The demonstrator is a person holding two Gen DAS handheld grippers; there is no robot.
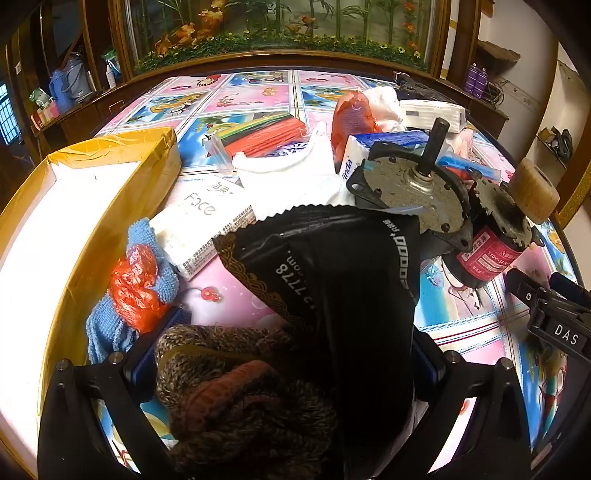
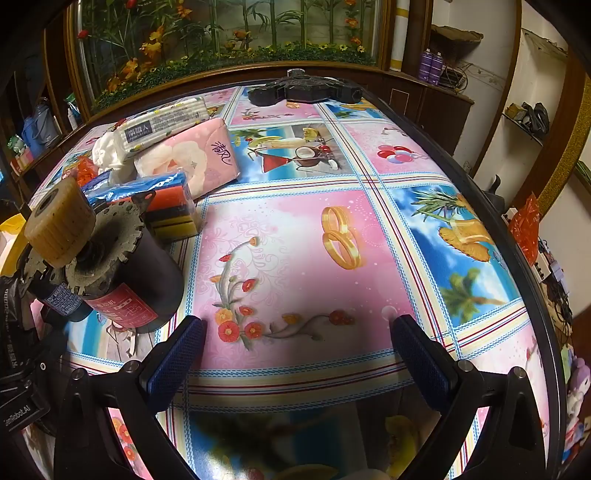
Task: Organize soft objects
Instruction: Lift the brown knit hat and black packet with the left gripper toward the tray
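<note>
I am working in a lived-in home, at a table [image 2: 369,229] wearing a bright printed cloth of fruit, flowers and gold rings. A big wood-framed fish tank [image 1: 280,33] full of plastic plants is standing right behind it, and shelves to the side are holding spray cans [image 2: 431,66], bottles and a blue thermos jug [image 1: 68,83]. Tissue packs [image 2: 162,123], sponges [image 2: 173,206] and old motors [image 1: 410,192] are cluttering the cloth.

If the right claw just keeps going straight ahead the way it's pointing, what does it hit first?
Nothing, it seems: the right claw is open over bare tablecloth. The motor and pink tissue pack sit left of its line, though depth is unclear.
</note>
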